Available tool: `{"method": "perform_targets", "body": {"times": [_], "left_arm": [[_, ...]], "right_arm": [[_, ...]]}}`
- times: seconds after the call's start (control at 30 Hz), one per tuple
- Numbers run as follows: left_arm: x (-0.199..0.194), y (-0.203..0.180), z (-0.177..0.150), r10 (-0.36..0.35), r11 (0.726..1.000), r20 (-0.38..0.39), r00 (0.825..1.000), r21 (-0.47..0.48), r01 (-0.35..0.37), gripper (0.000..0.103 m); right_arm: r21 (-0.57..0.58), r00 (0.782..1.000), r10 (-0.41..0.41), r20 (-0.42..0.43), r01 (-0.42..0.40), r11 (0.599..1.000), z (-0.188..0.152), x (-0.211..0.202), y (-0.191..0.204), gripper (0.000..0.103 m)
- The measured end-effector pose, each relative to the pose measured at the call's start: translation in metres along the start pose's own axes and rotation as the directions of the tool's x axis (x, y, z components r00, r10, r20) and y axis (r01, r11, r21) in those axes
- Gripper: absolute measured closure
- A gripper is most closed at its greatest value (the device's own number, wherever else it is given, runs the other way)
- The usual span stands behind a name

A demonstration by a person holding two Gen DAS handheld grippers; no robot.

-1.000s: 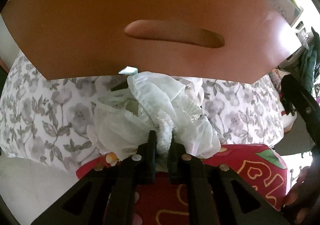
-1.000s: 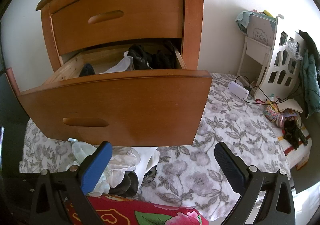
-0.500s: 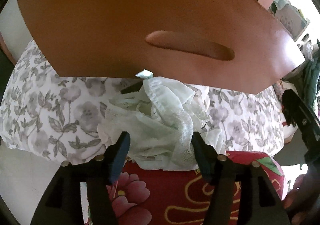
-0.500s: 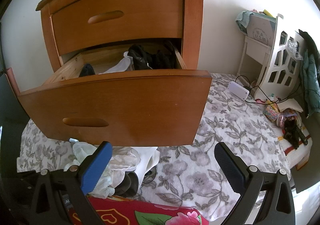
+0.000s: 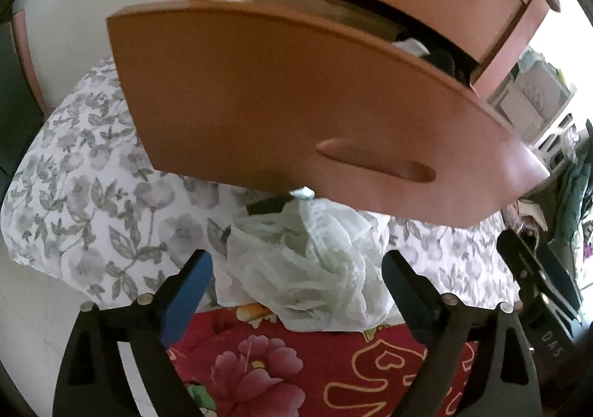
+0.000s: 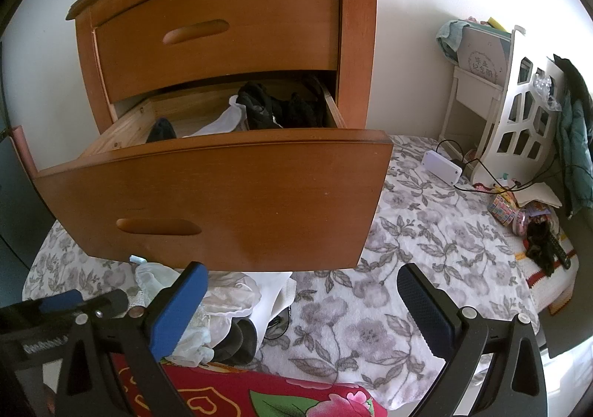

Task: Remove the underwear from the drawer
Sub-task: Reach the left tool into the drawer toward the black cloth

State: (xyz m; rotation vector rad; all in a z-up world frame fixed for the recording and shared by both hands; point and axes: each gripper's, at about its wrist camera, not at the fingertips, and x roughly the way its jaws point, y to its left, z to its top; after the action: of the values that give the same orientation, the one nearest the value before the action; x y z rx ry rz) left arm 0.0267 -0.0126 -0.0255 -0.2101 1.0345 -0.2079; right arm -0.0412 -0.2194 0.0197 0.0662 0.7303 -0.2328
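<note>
Left wrist: left gripper (image 5: 296, 282) opening over white underwear (image 5: 307, 269).

Both the left gripper (image 5: 296, 280) and the right gripper (image 6: 302, 302) had black angular frames, blue ribbed pads and silver screws at the finger joints.

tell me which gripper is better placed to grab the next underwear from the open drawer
Right, probably. The right gripper is open, empty, and faces the open drawer. The left gripper, jaws opening, straddles the white underwear.

White lace underwear (image 5: 307, 269), brown drawer (image 5: 296, 113)
</note>
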Motion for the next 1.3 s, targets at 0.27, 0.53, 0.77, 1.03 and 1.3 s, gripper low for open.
{"method": "perform_targets", "body": {"times": [0.27,0.53,0.77,1.03,1.3], "left_arm": [[-0.020,0.003,0.004,-0.006,1.000,0.040,0.999,0.001,0.006,0.009],[-0.068,-0.010,0.020,-0.025,0.998,0.144,0.989,0.062,0.017,0.009],[-0.101,-0.021,0.049,-0.042,0.994,0.223,0.974,0.109,0.018,0.009],[-0.113,-0.027,0.095,-0.030,0.993,0.235,0.971,0.122,0.001,0.009],[-0.102,-0.049,0.140,-0.032,0.988,0.168,0.985,0.157,0.005,0.009]], "right_arm": [[0.000,1.000,0.000,0.000,0.000,1.000,0.000,0.000,0.000,0.000],[0.000,1.000,0.000,-0.001,0.000,1.000,0.000,0.000,0.000,0.000],[0.001,1.000,0.000,0.001,0.000,1.000,0.000,-0.001,0.000,0.000],[0.000,1.000,0.001,0.000,-0.001,1.000,0.000,-0.001,-0.001,0.000],[0.002,1.000,0.011,-0.012,-0.011,1.000,0.000,0.002,0.001,0.000]]}}
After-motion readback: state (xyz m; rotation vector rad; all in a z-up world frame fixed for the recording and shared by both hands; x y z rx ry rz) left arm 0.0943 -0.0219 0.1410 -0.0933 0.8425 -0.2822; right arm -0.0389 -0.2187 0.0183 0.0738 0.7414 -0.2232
